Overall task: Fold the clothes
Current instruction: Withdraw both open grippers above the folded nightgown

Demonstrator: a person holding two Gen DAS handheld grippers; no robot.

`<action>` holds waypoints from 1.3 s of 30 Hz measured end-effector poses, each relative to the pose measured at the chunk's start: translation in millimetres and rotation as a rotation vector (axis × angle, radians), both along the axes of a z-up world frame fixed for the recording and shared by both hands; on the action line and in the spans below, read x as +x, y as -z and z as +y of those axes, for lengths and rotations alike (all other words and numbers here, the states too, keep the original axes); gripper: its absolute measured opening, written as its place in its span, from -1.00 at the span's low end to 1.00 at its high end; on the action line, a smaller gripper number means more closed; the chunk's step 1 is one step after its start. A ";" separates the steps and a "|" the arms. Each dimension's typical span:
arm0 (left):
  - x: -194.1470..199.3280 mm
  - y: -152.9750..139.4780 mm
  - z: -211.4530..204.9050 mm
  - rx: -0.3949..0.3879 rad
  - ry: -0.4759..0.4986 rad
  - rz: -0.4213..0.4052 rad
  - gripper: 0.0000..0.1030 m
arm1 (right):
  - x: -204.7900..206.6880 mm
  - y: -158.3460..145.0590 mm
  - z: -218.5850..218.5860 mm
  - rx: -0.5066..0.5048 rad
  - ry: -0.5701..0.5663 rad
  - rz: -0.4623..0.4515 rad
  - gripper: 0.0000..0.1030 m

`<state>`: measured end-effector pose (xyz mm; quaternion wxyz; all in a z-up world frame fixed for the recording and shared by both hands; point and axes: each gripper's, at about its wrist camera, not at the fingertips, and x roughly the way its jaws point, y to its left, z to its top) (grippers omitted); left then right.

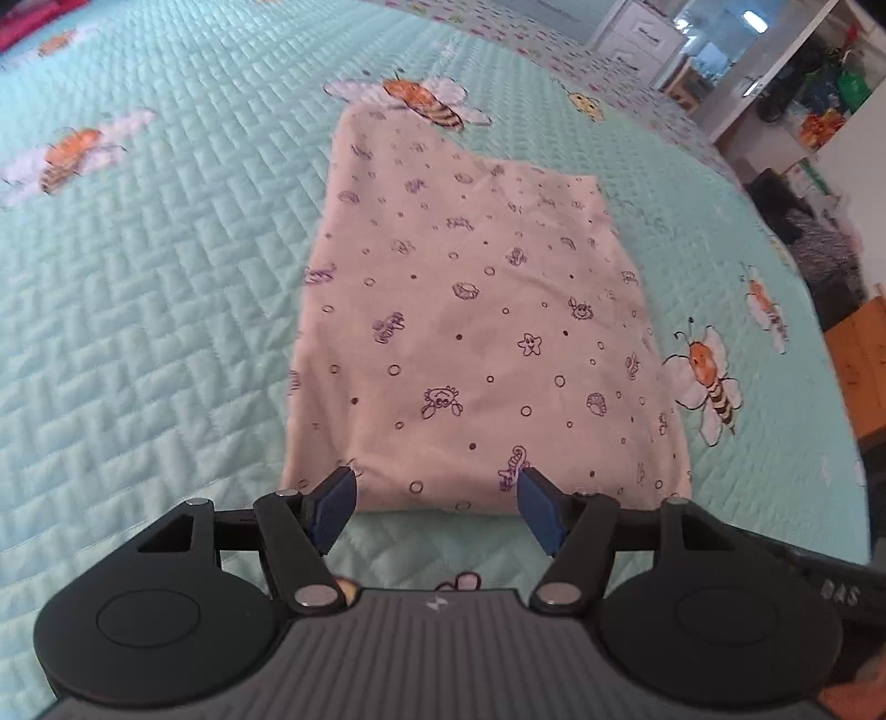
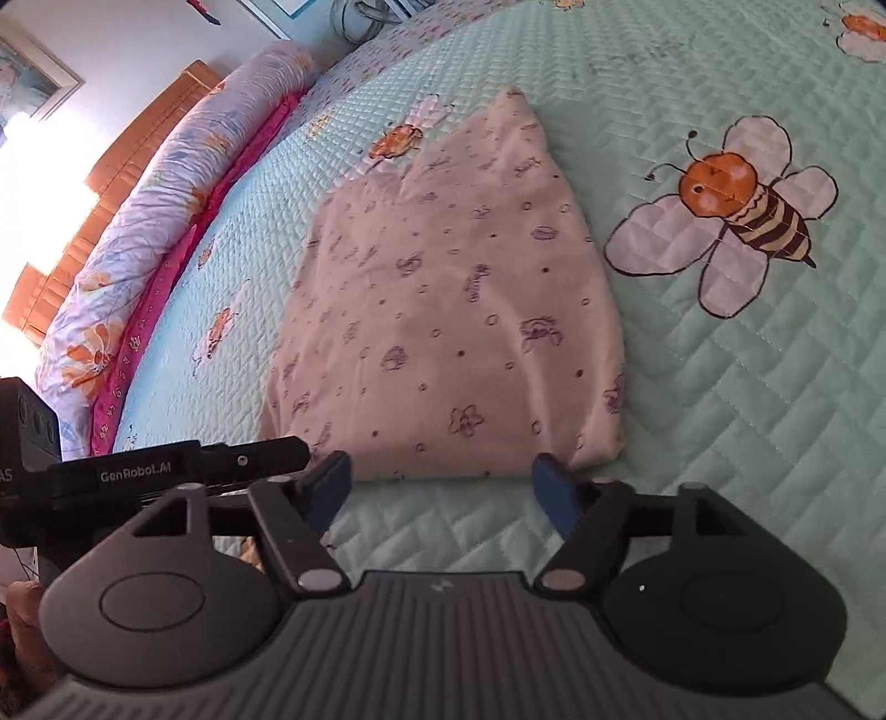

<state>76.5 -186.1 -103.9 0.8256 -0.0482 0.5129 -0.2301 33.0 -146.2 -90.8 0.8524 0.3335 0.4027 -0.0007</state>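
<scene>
A pale pink garment (image 1: 465, 321) with small purple sea-creature prints lies folded flat on the mint quilted bedspread (image 1: 138, 310). It also shows in the right wrist view (image 2: 454, 332). My left gripper (image 1: 434, 498) is open and empty, its blue pads just at the garment's near edge. My right gripper (image 2: 440, 487) is open and empty, also at the near edge, toward the garment's right corner. The left gripper's body (image 2: 166, 476) shows at the left of the right wrist view.
The bedspread (image 2: 747, 387) carries bee pictures (image 2: 736, 210). A floral bolster (image 2: 166, 221) and a pink cloth (image 2: 166, 288) lie along the wooden headboard (image 2: 83, 221). White drawers (image 1: 637, 39) and clutter stand past the bed's far edge.
</scene>
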 end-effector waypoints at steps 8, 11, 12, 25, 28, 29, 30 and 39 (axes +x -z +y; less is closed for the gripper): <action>-27.9 -30.1 2.0 0.068 -0.017 -0.049 0.30 | -22.8 -25.1 21.4 -0.102 -0.005 0.047 0.66; -38.6 -38.3 -3.2 0.092 -0.005 -0.064 0.30 | -31.9 -34.8 26.3 -0.146 -0.006 0.052 0.68; -42.3 -41.0 -4.7 0.096 0.000 -0.066 0.30 | -34.9 -38.0 27.9 -0.161 -0.006 0.054 0.68; -56.7 -72.2 -20.4 0.216 0.026 -0.081 0.32 | -47.9 -68.2 30.7 -0.272 0.045 0.133 0.77; -44.3 -82.0 -24.0 0.235 0.024 -0.085 0.33 | -30.0 -78.2 27.5 -0.293 0.050 0.190 0.77; -38.7 -84.8 -26.0 0.258 0.018 -0.089 0.33 | -20.5 -80.1 27.3 -0.304 0.042 0.215 0.77; -32.9 -87.3 -27.5 0.279 0.009 -0.095 0.33 | -10.7 -81.7 27.2 -0.315 0.032 0.242 0.77; 18.4 -92.9 -30.6 0.310 -0.071 -0.080 0.33 | 57.6 -91.6 28.6 -0.417 -0.024 0.292 0.77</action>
